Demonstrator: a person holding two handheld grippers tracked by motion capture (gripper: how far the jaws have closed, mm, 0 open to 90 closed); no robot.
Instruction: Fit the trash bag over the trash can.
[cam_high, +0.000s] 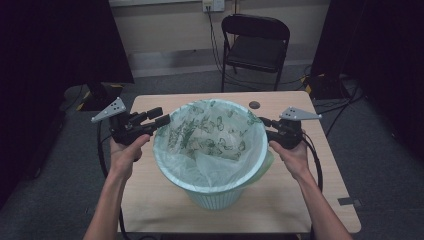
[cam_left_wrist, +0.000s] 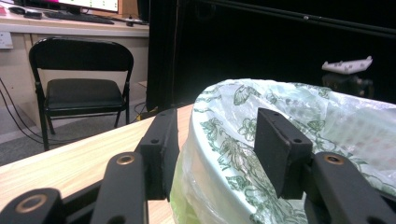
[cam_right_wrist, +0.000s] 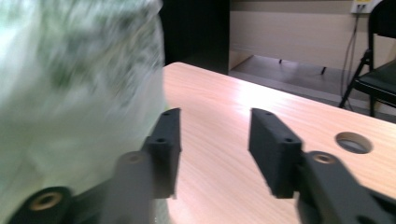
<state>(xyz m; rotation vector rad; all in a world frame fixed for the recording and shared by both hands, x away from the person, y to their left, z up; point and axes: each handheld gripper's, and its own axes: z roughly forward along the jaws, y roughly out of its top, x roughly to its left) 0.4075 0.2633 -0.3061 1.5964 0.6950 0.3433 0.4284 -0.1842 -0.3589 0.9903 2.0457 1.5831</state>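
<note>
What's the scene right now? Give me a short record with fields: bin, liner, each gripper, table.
bin: pale green waste bin standing upright on the wooden table
liner: clear bag with green leaf print, folded over the bin's rim
left gripper: open, jaws straddling the lined rim on the bin's left side, one jaw outside and one above the inside; pads not pressing
right gripper: open, nothing between the jaws, beside the bin's right side over bare table
table extras: round cable hole behind the bin
background: black folding chair beyond the table
</note>
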